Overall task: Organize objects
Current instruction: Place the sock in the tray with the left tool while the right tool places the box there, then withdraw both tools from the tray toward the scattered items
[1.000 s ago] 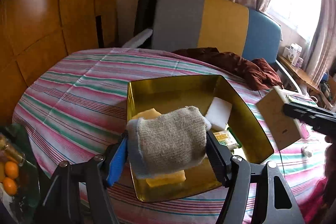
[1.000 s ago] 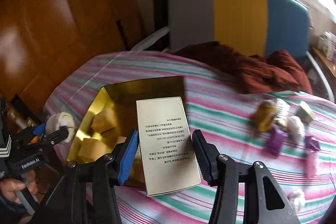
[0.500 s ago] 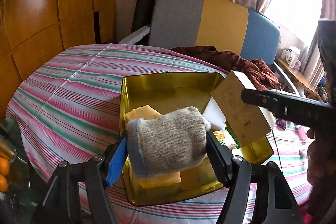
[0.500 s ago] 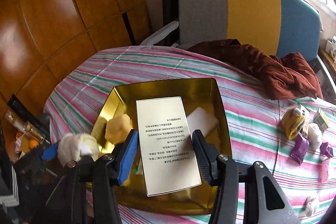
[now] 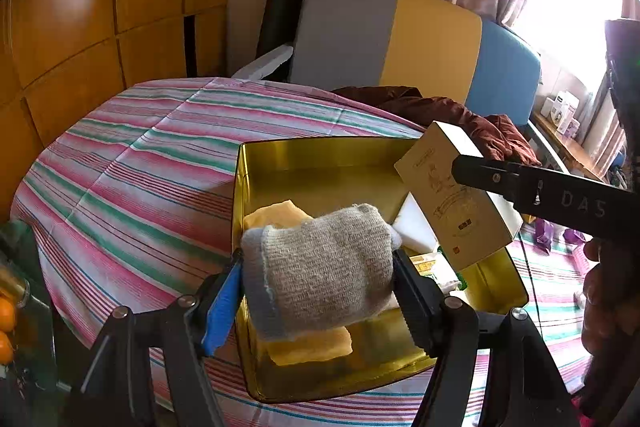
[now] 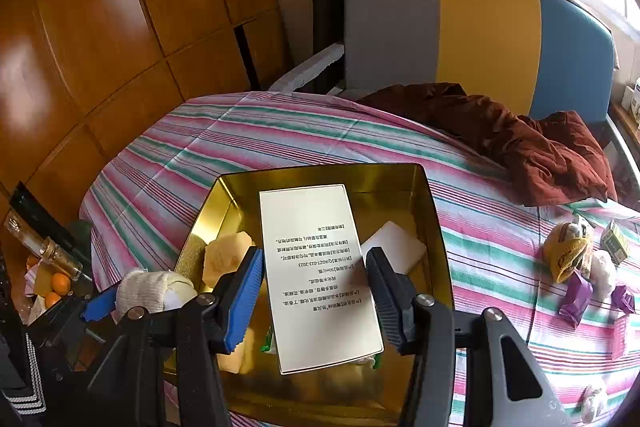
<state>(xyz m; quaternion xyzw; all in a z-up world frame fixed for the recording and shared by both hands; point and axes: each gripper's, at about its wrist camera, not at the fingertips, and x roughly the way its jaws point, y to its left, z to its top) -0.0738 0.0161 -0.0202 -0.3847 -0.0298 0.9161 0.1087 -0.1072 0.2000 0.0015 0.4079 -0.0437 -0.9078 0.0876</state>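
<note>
Sorting is sitting partway: we are clamping a rolled grey sock (image 5: 320, 267) in our left gripper (image 5: 318, 297) and a cream box (image 6: 320, 275) in our right gripper (image 6: 316, 291), both hanging over the gold tin (image 6: 434, 227) already holding yellow sponges (image 6: 224, 255), while small items (image 6: 576, 267) are waiting on the striped counter (image 6: 500, 251).

both claws (image 5: 318, 277) (image 6: 314, 291) tilt downward — each clamped tight.

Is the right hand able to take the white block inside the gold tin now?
Probably not yet. The right tongs are shut on the cream box, which hangs over the tin partly covering the white block; they must release it first.
</note>
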